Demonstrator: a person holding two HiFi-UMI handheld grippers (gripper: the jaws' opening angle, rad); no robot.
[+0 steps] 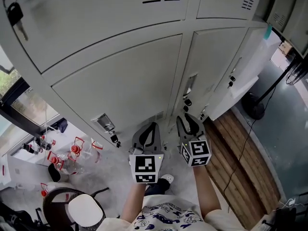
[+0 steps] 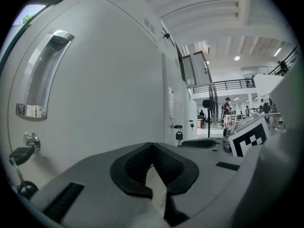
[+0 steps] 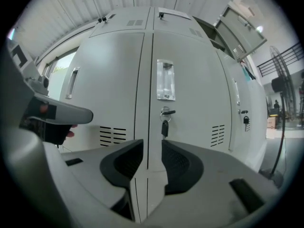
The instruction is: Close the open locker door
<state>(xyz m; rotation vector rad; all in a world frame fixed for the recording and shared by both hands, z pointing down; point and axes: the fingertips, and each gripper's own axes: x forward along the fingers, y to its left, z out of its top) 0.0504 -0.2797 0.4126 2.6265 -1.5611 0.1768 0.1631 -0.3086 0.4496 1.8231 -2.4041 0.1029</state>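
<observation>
At the lockers [image 1: 120, 81]: near door [image 3: 183, 103] flush, seemingly closed.
Right tool [image 3: 152, 146] is spread and empty, just off that door; left tool [image 2: 152, 147] is pressed together, empty. One upper door [image 3: 242, 30] far right hangs open (perhaps left to do). Key [image 3: 164, 127] juts out; fan [image 1: 253, 106] and chair [image 1: 82, 208] crowd the floor.

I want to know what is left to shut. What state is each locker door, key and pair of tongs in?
left door: closed
left key: in its lock
middle door: closed
middle key: hanging in its lock
upper right door: swung open
left tongs: shut, empty
right tongs: open, empty
</observation>
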